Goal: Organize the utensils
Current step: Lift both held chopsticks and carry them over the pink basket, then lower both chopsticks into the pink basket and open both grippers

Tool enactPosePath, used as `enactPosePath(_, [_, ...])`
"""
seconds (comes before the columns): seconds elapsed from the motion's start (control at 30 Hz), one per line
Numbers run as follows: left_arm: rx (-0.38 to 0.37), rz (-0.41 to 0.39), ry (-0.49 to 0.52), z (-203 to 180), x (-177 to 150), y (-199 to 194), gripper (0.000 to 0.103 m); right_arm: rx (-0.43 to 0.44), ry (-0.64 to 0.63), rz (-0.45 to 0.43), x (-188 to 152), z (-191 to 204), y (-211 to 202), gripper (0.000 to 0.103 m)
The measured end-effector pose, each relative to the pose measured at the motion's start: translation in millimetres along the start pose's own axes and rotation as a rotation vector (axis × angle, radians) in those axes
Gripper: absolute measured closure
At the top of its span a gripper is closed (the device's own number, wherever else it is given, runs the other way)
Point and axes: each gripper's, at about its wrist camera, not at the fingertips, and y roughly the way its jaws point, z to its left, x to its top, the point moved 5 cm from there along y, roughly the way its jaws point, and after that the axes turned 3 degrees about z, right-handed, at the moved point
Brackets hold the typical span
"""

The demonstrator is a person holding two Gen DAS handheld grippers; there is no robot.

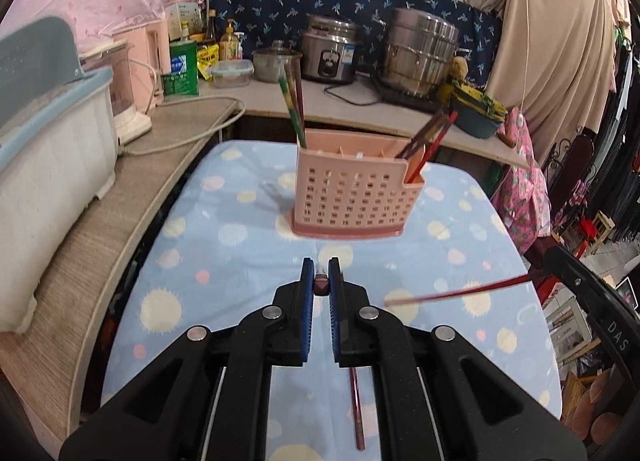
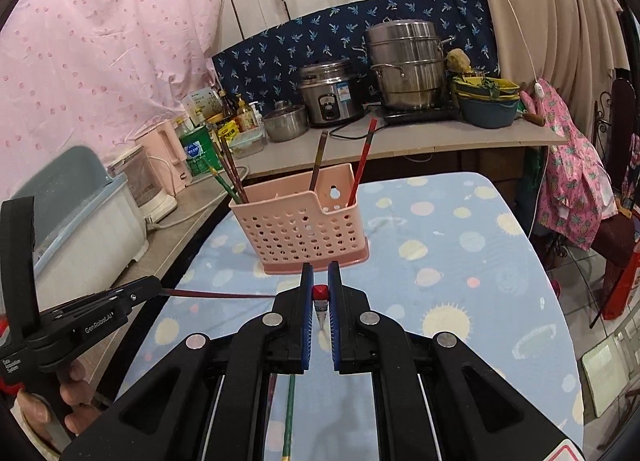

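Observation:
A pink perforated utensil holder (image 1: 350, 193) stands on the blue dotted table (image 1: 224, 245); it also shows in the right wrist view (image 2: 300, 227). Several chopsticks stand in its left and right ends. My left gripper (image 1: 321, 281) is shut on a dark red chopstick (image 1: 321, 285) seen end-on, in front of the holder. My right gripper (image 2: 320, 285) is shut on a red-tipped chopstick (image 2: 320, 293), which shows as a red stick (image 1: 456, 293) in the left wrist view. Loose chopsticks lie below the grippers: a red one (image 1: 357, 409) and a green one (image 2: 289, 413).
A grey counter (image 1: 80, 245) runs along the left with a white-blue dish box (image 1: 48, 149) and a pink kettle (image 2: 166, 157). The back counter holds a rice cooker (image 2: 330, 95), steel pots (image 2: 406, 65), bottles and stacked bowls (image 2: 486, 101). Clothes hang at the right.

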Motion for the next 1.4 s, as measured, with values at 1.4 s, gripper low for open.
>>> enactPosePath(1.4, [0.013,-0.251,-0.054,-5.5,204.0,28.0,0.096,0.063,0.082,-0.205,198.5,12.9,89.5,0.096])
